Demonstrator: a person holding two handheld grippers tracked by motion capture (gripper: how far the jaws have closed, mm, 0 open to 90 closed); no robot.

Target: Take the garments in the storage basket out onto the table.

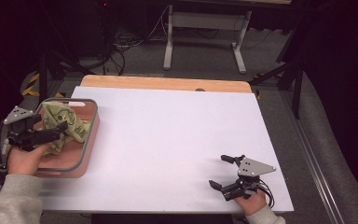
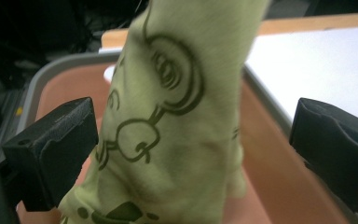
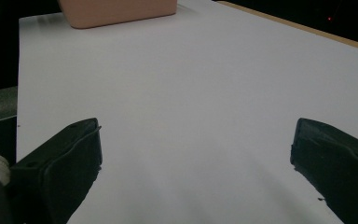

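Note:
A pale green cloth [image 1: 68, 119] with dark cartoon print lies bunched in a salmon tub [image 1: 89, 140] with a grey rim at the table's left edge. My left gripper [image 1: 58, 129] reaches into the tub, and in the left gripper view its jaws stand wide apart on either side of the cloth [image 2: 177, 93], which rises between them; the gripper [image 2: 193, 154] is open. My right gripper [image 1: 218, 171] rests near the table's front right, open, with nothing between its jaws. In the right gripper view it [image 3: 196, 158] faces bare white table.
The white table top [image 1: 168, 126] has a wooden strip [image 1: 168, 84] along its far edge. The tub's side [image 3: 116, 11] shows far off in the right gripper view. Beyond the table stand a white desk frame [image 1: 205, 37], cables and dark stands.

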